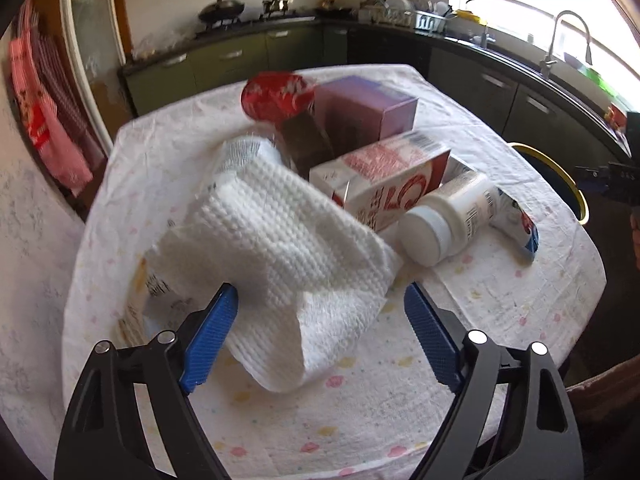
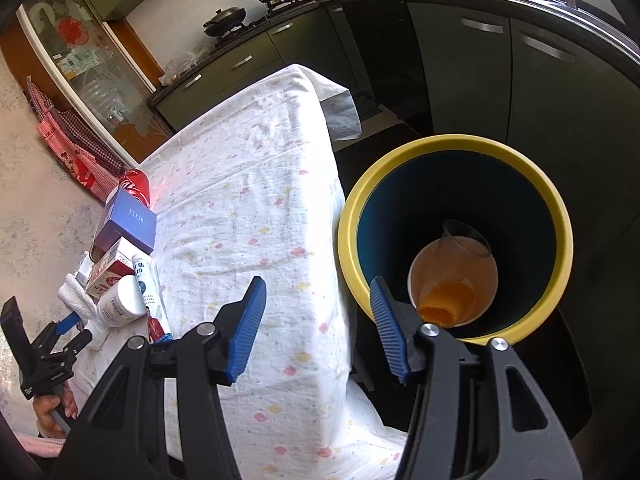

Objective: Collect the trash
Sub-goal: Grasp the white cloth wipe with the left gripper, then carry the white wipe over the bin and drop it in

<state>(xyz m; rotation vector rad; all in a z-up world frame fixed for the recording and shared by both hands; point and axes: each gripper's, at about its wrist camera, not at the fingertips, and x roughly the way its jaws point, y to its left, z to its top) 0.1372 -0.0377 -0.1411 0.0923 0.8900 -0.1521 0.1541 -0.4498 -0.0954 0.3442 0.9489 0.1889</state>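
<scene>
A crumpled white waffle towel lies at the near side of a pile of trash on the cloth-covered table. My left gripper is open and straddles the towel's near end; the right pad stands apart from it. Behind the towel are a white pill bottle, a red-and-white carton, a purple box and a red can. My right gripper is open with nothing between its fingers, over the table's edge beside the yellow-rimmed bin. The left gripper also shows in the right wrist view.
The bin stands on the floor by the table's right side and holds a paper cup with something orange and a clear plastic cup. A blue-and-white wrapper lies right of the bottle. Dark kitchen cabinets run behind.
</scene>
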